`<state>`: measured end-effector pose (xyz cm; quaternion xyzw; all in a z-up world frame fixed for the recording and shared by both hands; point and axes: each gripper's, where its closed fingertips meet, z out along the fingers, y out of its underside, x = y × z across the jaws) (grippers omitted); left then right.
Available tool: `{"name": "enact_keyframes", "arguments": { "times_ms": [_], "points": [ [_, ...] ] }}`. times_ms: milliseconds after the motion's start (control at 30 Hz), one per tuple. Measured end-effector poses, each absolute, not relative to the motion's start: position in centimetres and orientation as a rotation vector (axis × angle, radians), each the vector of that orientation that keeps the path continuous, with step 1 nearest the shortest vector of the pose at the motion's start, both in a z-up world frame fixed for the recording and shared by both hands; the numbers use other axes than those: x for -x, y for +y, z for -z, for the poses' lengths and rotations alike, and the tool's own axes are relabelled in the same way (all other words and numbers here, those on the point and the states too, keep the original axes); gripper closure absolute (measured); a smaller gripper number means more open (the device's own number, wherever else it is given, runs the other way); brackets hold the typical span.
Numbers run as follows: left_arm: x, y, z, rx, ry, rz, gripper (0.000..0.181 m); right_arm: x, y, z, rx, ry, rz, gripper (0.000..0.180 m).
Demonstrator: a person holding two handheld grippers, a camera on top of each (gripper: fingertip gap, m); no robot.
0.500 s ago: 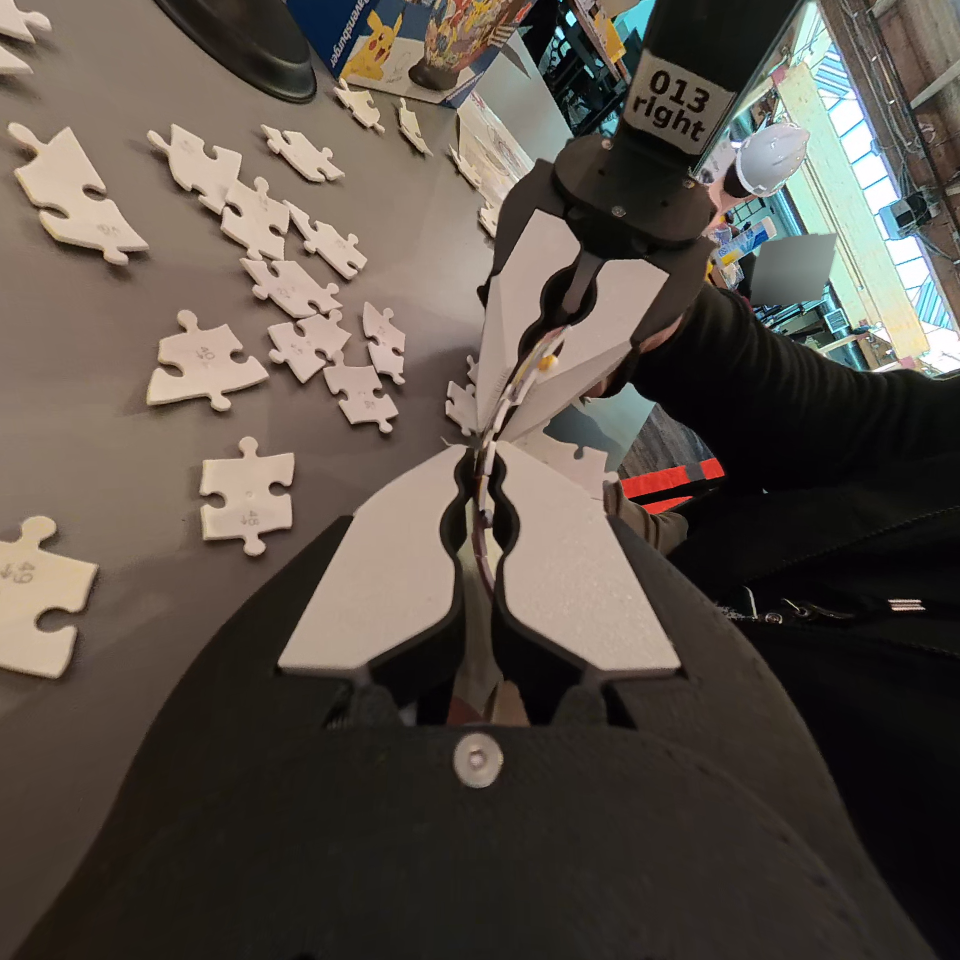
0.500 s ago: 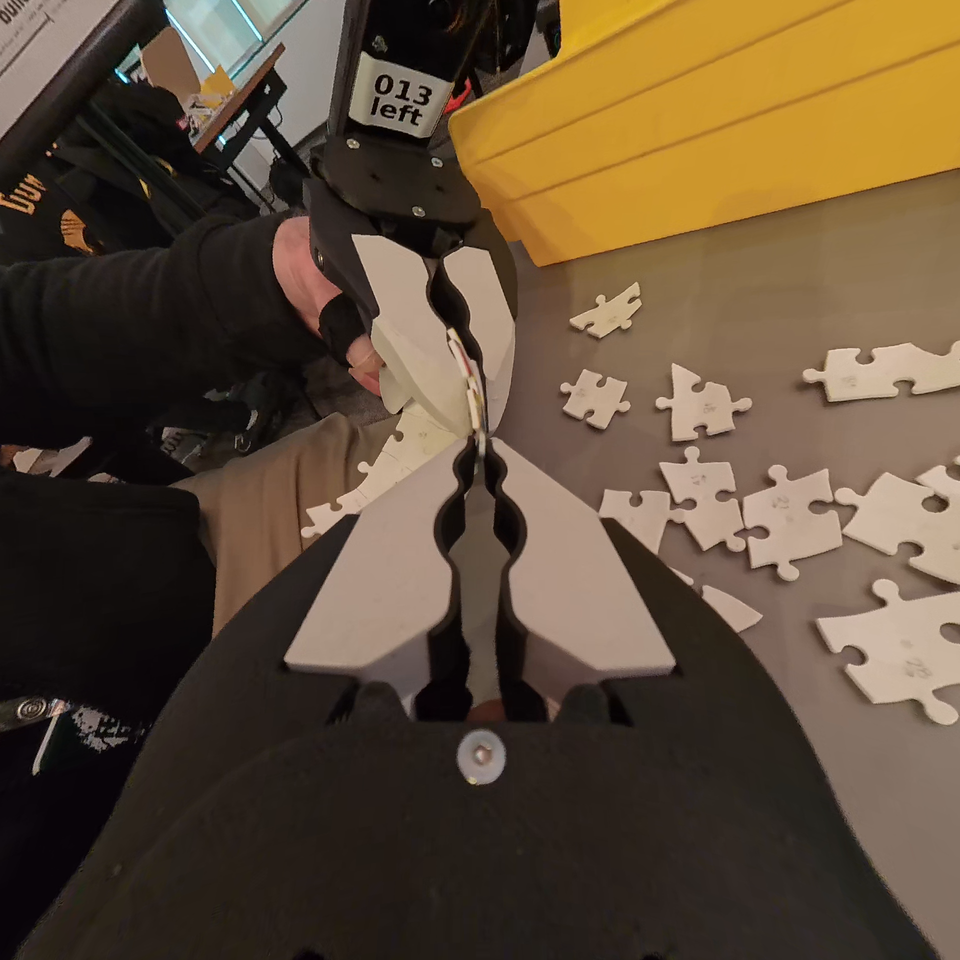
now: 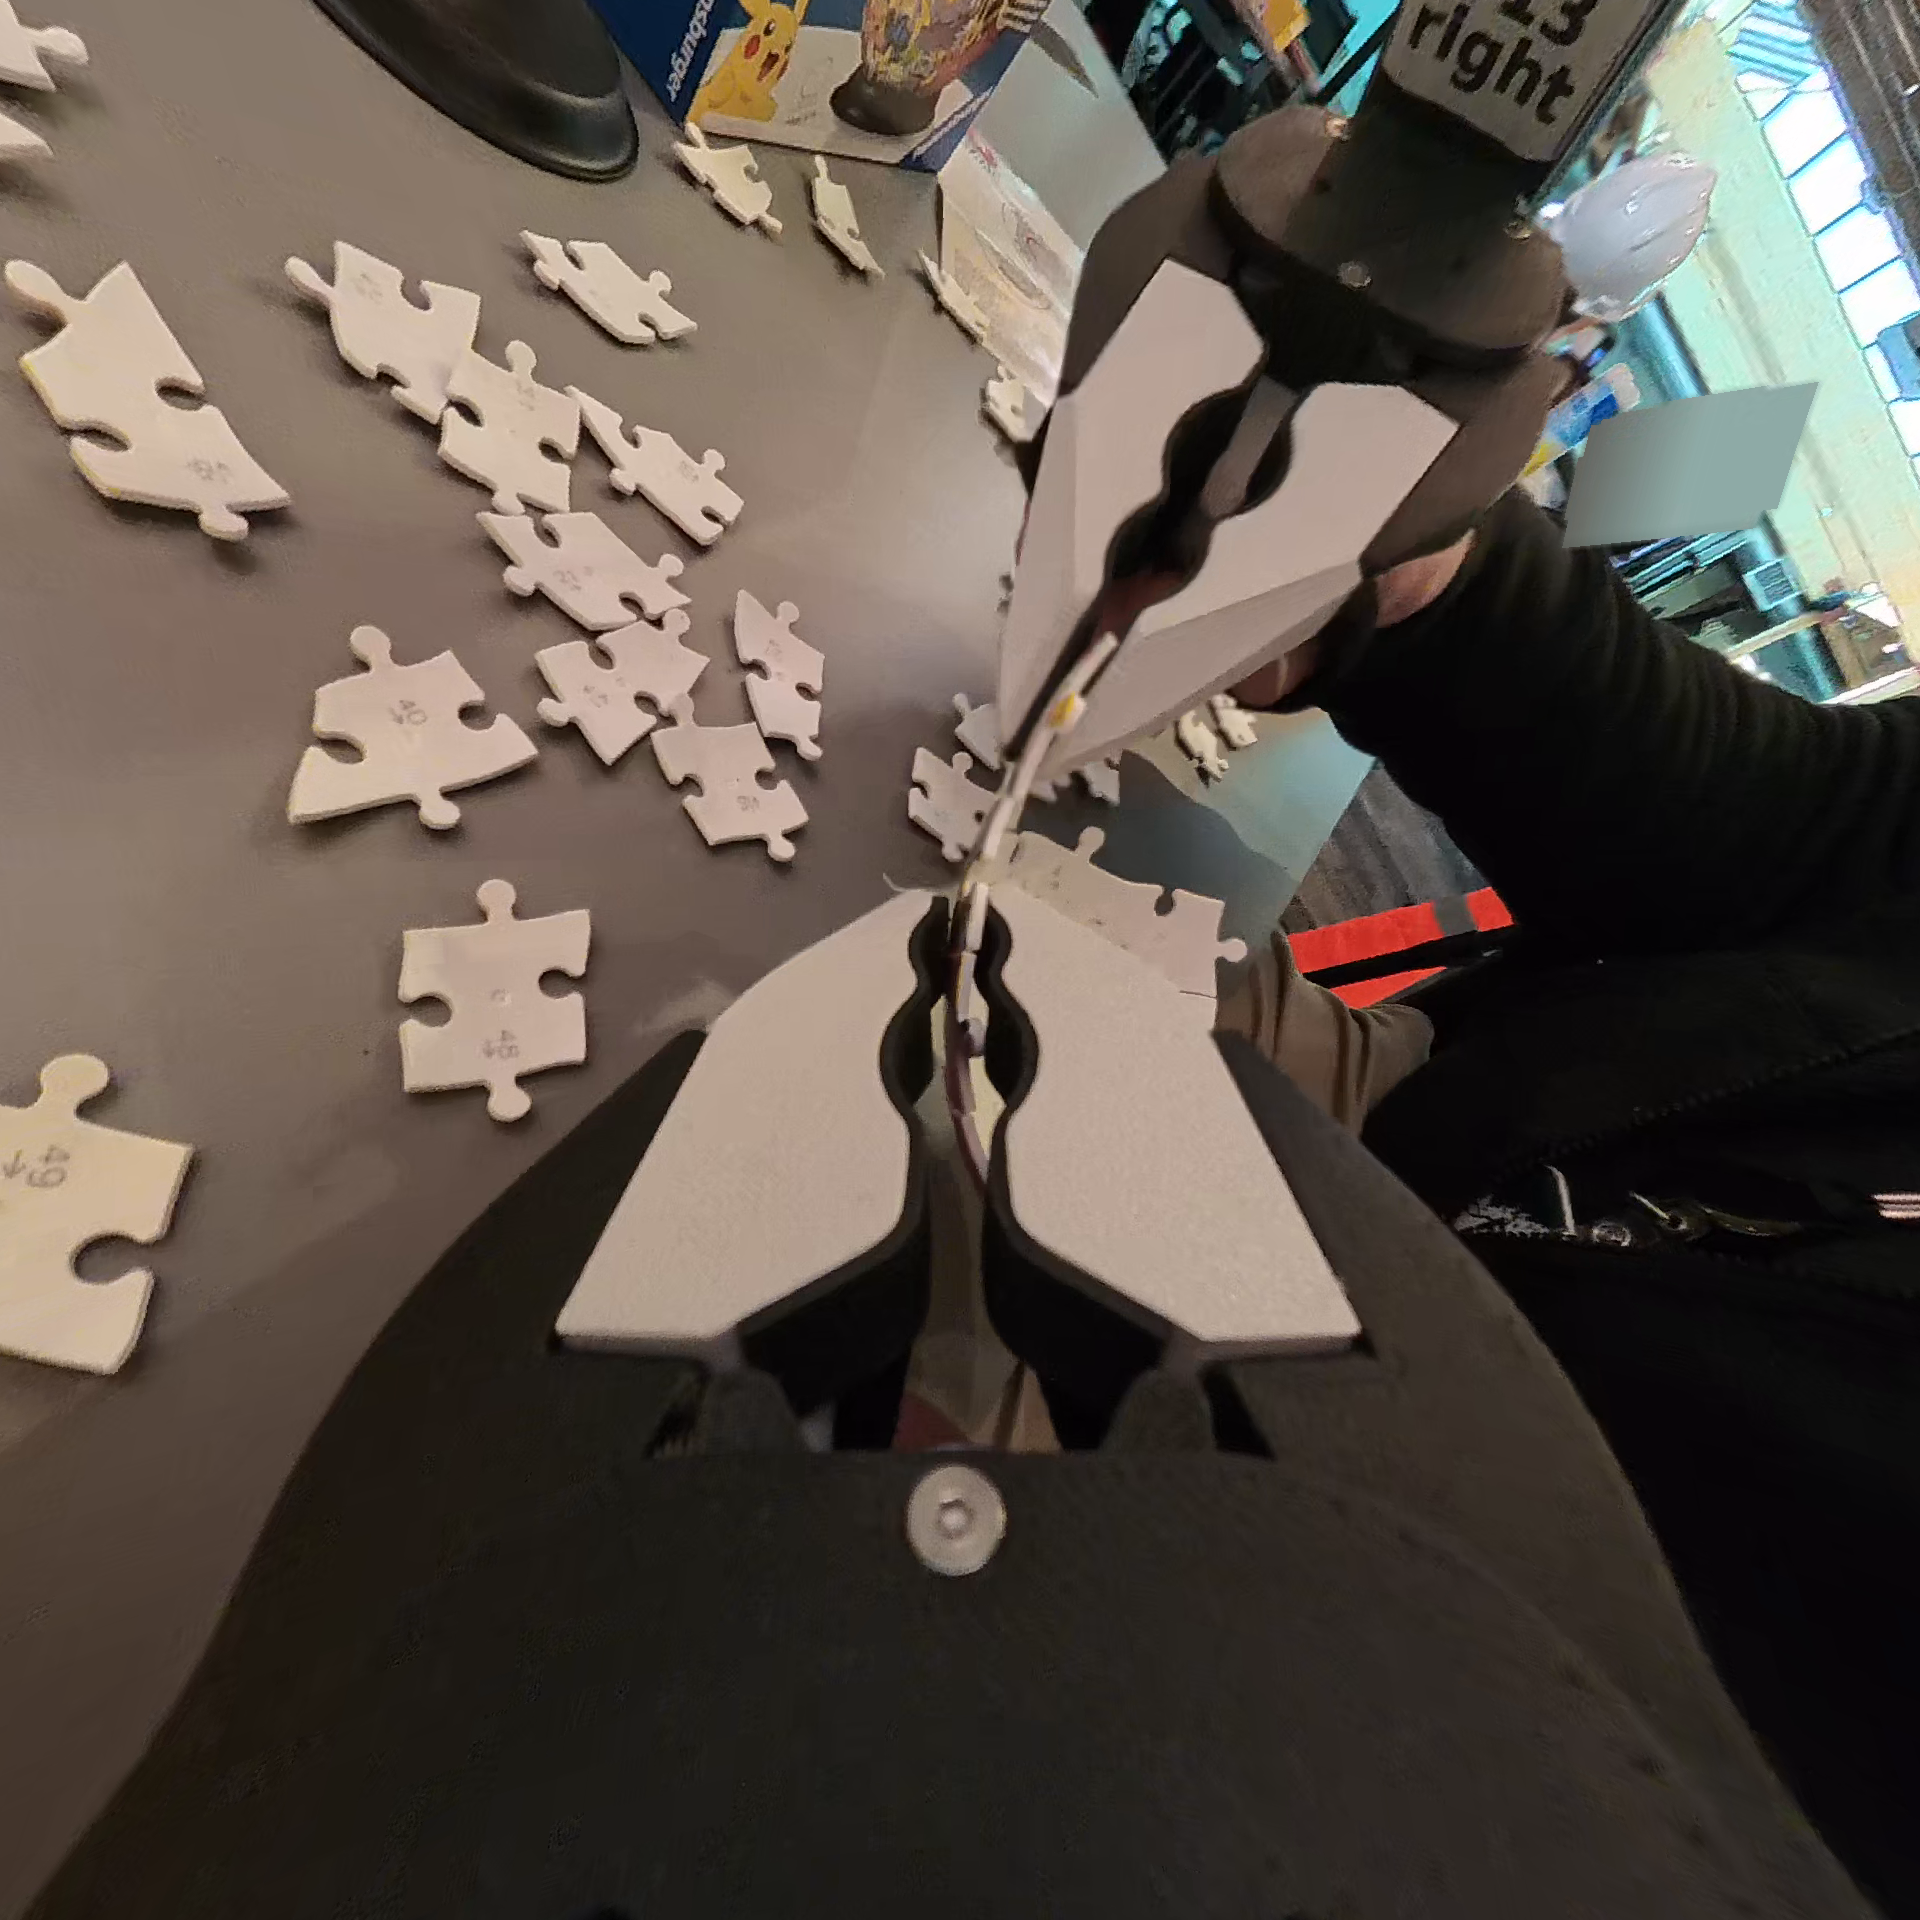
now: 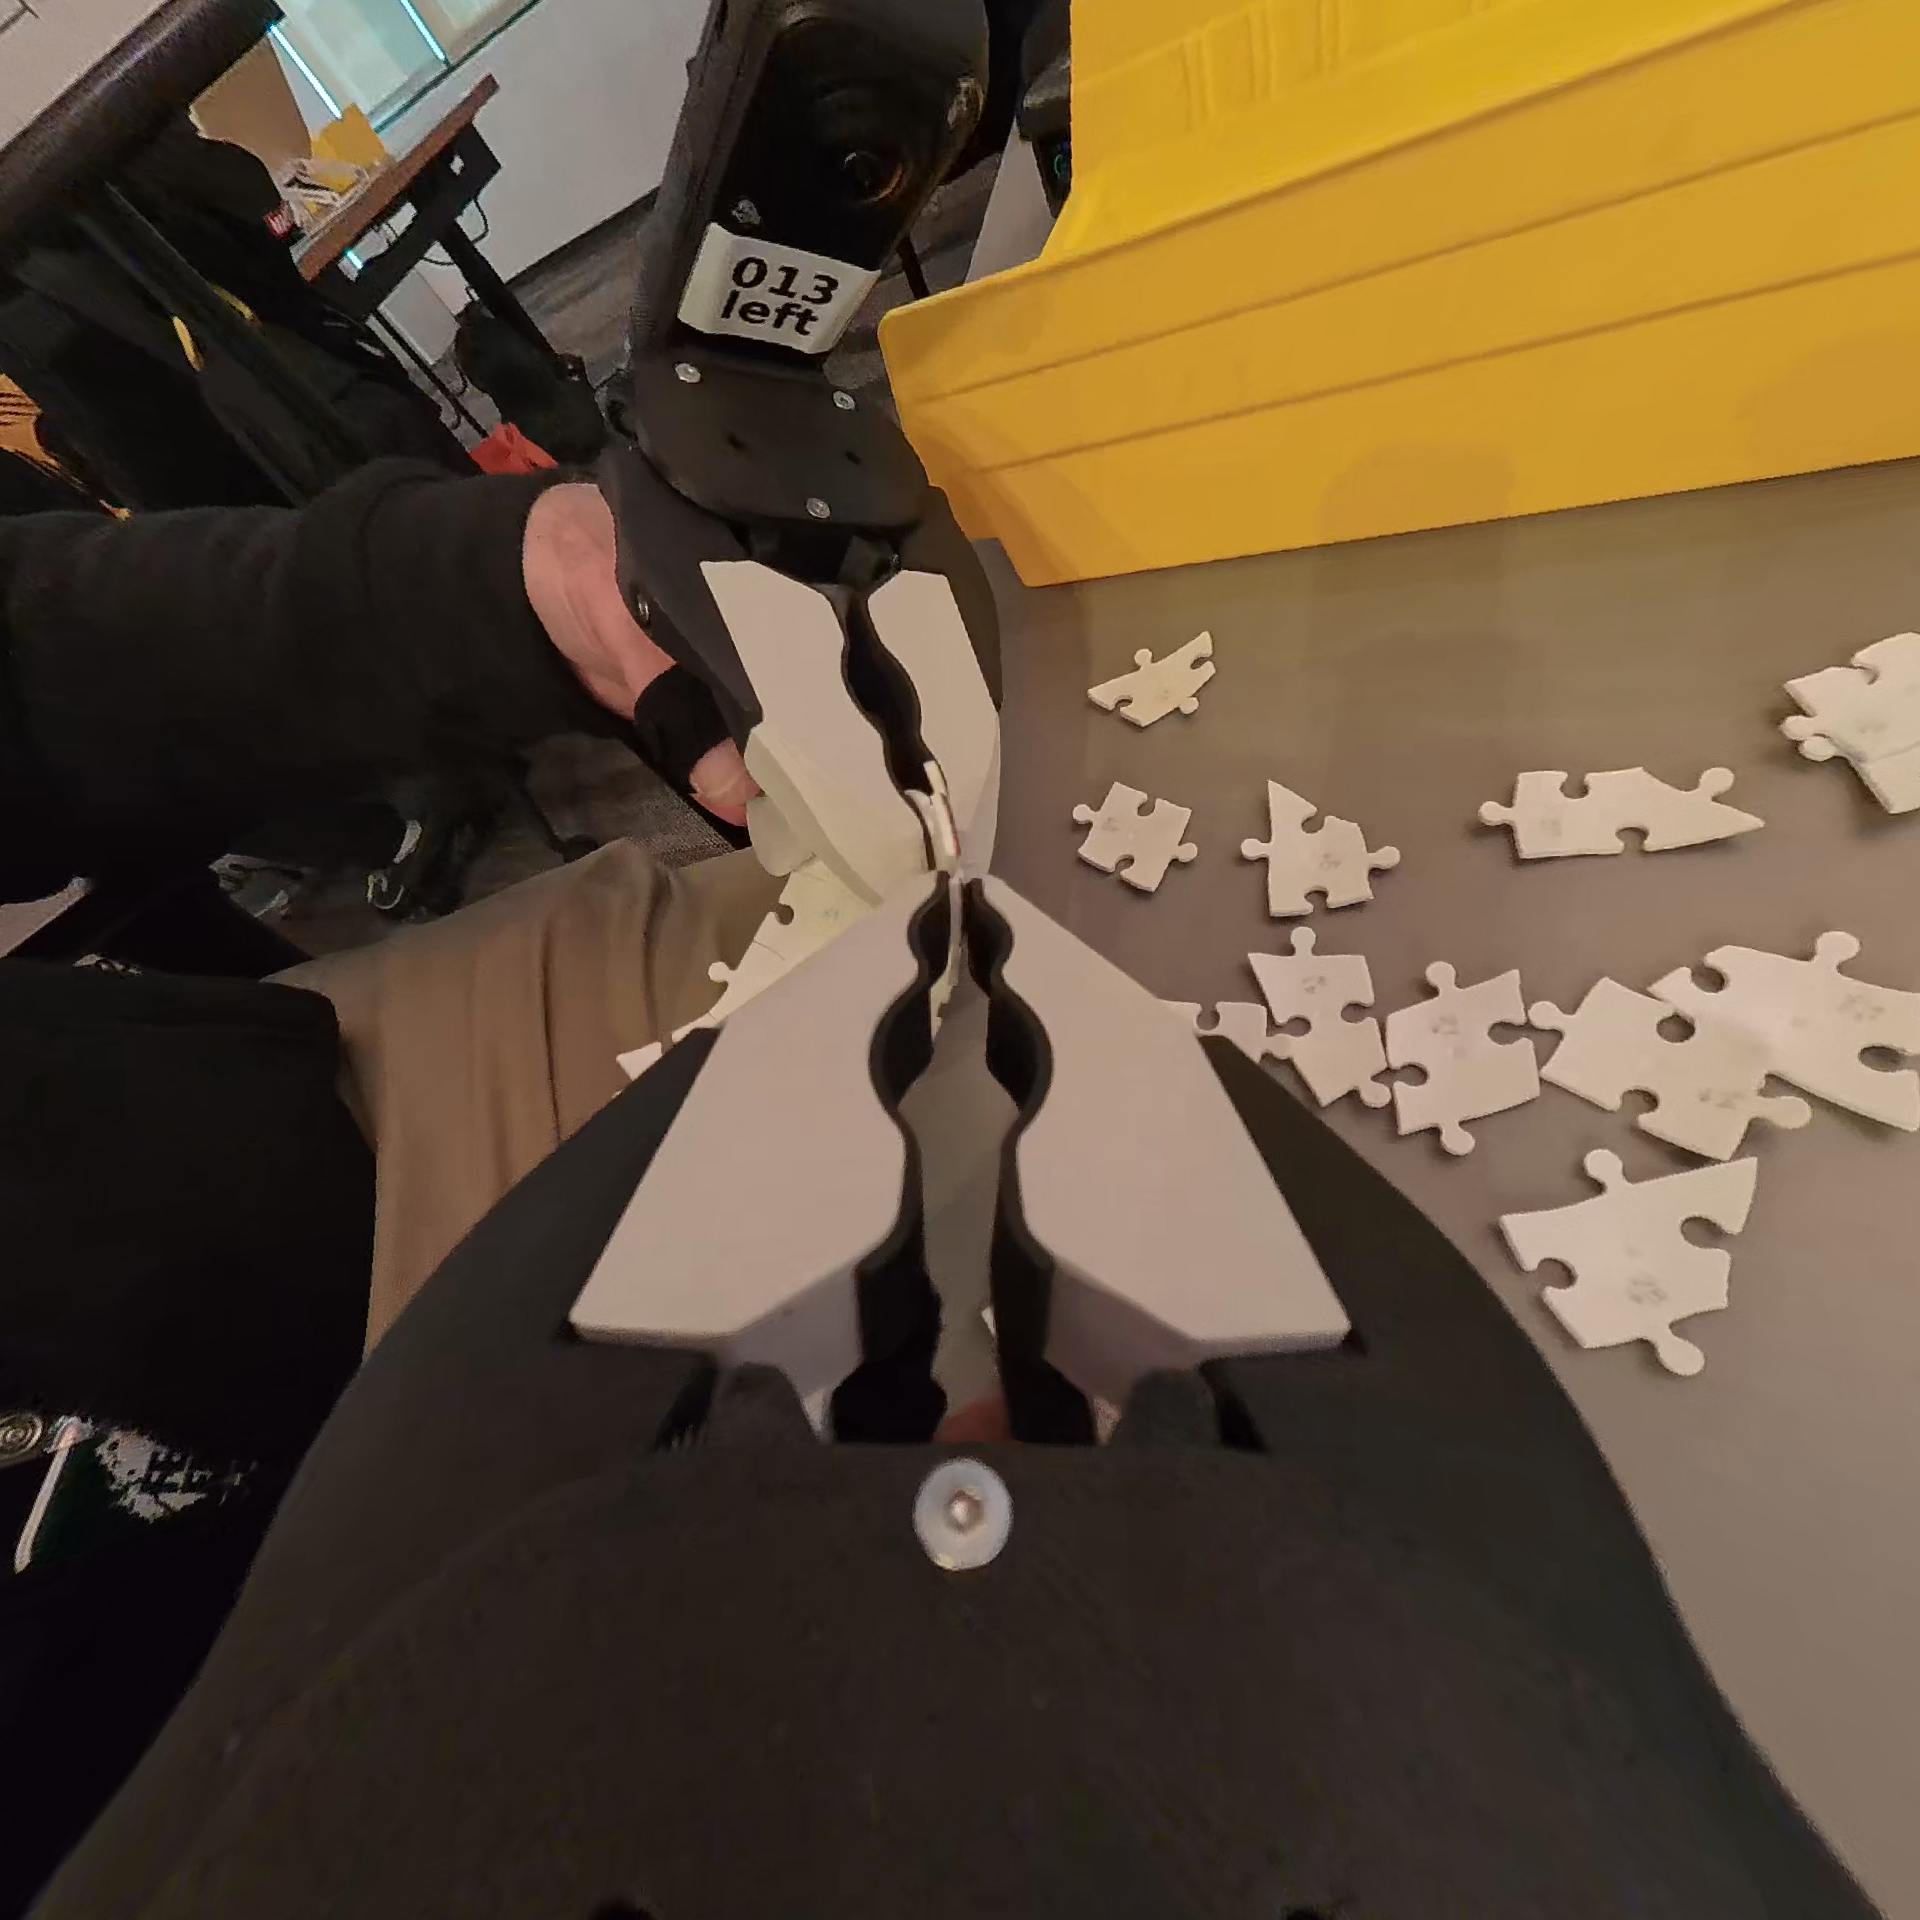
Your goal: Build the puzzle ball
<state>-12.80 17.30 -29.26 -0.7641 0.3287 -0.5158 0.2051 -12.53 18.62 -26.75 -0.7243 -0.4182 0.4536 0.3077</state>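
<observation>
My left gripper [image 3: 961,906] is shut on a curved puzzle piece [image 3: 969,1003], seen edge-on between its white fingers. My right gripper [image 3: 1023,746] comes in from the upper right, shut on a second piece [image 3: 1062,712] with a coloured edge. The two pieces meet edge to edge in the short gap between the tips, above the table's near edge. In the right wrist view my right gripper [image 4: 954,900] holds its piece [image 4: 948,961], and the left gripper [image 4: 937,823] faces it tip to tip. Whether the pieces are locked together is hidden.
Several white loose pieces [image 3: 410,727] lie face-down on the grey table [image 3: 156,935]; they also show in the right wrist view [image 4: 1320,862]. A yellow bin [image 4: 1403,312], a puzzle box [image 3: 821,73] and a black round base [image 3: 499,73] stand at the back. Black sleeves [image 3: 1610,727] hold the grippers. Left and right tips are no more than a few centimetres apart.
Both grippers stay shut on their pieces. The right gripper has lifted up and to the right, the left has tilted back, and more of the pieces' edge shows between the tips.
</observation>
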Motion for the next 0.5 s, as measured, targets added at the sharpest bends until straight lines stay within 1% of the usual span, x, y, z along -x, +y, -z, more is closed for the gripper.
{"name": "enact_keyframes", "arguments": {
  "times_ms": [267,500],
  "points": [
    [12.88,17.65,29.19,2.119,0.922,1.390,0.177,12.49,18.93,26.71,1.915,-1.060,-1.189,0.180],
    [13.09,17.99,29.00,2.122,0.891,1.390,0.177,12.78,19.42,26.60,1.873,-1.084,-1.046,0.180]
  ]
}}
